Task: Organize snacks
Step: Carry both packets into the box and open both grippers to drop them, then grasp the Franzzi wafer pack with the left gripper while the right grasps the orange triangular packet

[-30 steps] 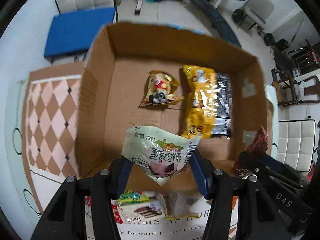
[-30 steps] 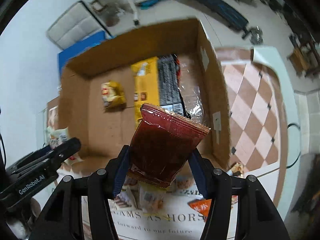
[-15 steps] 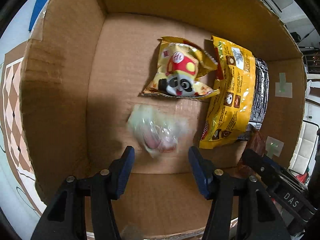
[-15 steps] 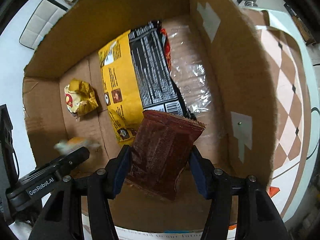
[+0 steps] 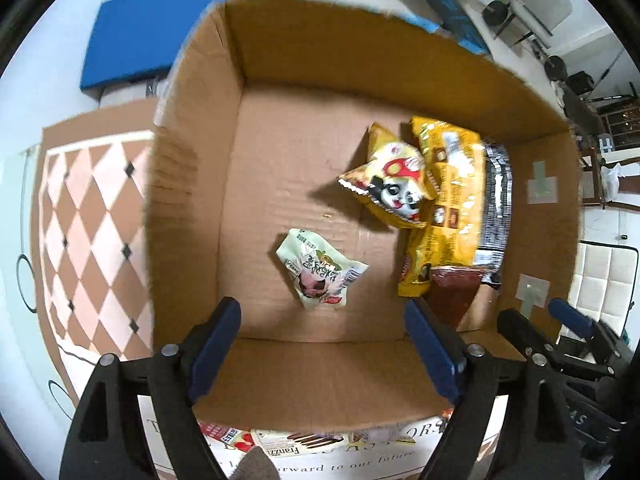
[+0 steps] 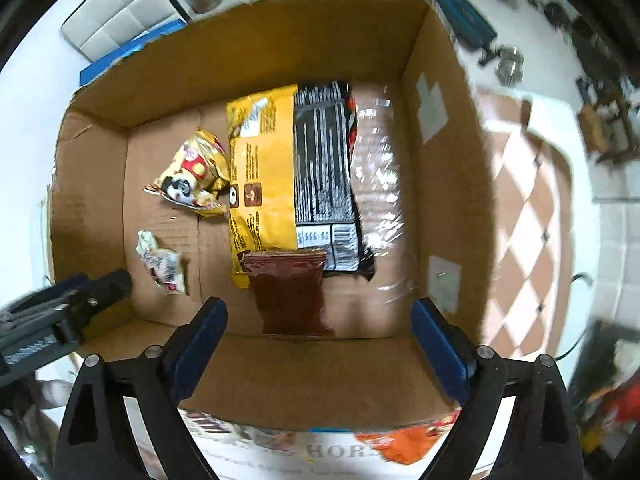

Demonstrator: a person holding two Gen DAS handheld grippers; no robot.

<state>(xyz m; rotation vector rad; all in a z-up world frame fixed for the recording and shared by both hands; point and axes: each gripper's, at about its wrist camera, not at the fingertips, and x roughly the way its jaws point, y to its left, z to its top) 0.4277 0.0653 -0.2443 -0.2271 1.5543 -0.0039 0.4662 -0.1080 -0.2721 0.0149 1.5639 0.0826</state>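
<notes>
Both tools, left tool (image 5: 322, 354) and right tool (image 6: 318, 350), hang empty with jaws opening over the box (image 5: 288, 56); remaining snacks (image 5: 280, 442) lie behind them, outside its near wall.

In the cardboard box (image 5: 192, 184), a crumpled pouch (image 5: 318, 274) lies left of the long bag (image 5: 448, 208). The panda packet (image 5: 394, 184) overlaps that bag's left edge. A flat sachet (image 6: 290, 292) lies across its near end.

"Franzzi" on snack box (image 5: 298, 446), upside down.
</notes>
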